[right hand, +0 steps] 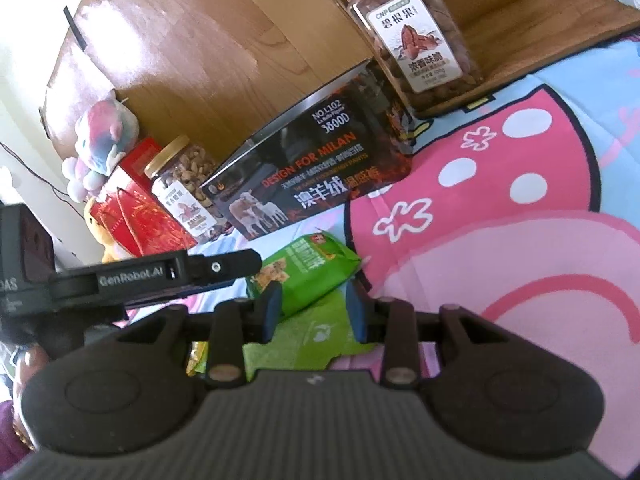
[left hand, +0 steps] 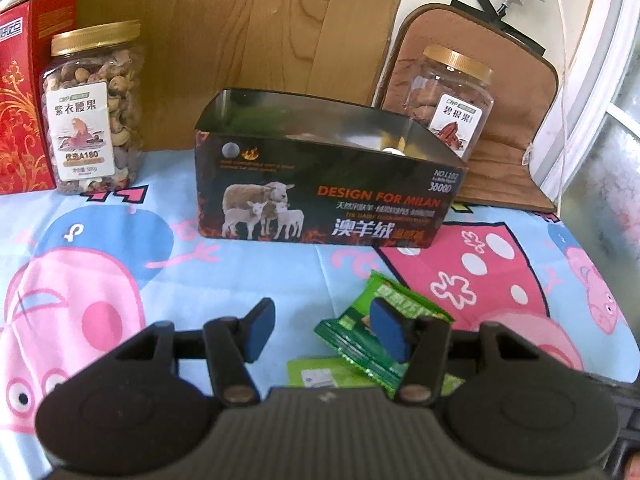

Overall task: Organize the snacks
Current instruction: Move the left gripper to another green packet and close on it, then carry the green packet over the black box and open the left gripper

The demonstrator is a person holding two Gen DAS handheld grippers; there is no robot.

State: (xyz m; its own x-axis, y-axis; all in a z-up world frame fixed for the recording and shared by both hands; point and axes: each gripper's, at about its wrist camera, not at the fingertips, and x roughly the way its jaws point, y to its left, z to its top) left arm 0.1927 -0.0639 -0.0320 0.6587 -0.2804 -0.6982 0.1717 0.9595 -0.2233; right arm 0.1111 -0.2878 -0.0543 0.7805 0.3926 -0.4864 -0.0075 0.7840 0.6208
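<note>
A: Where are the snacks?

B: A green snack packet lies on the cartoon-print sheet, just in front of an open black box printed with sheep. More green packets lie flat nearer the camera

A: And the hand-held grippers?

B: The left hand-held gripper has its jaws spread, with one blue pad in front of the packet and only bare sheet in the gap. The right hand-held gripper is spread too, its pads on either side of the packet's near end; I can't tell whether they touch it

A: What's around?

B: A jar of cashews and a red carton stand left of the box, a jar of pecans to its right on a brown cushion. A wooden headboard rises behind
</note>
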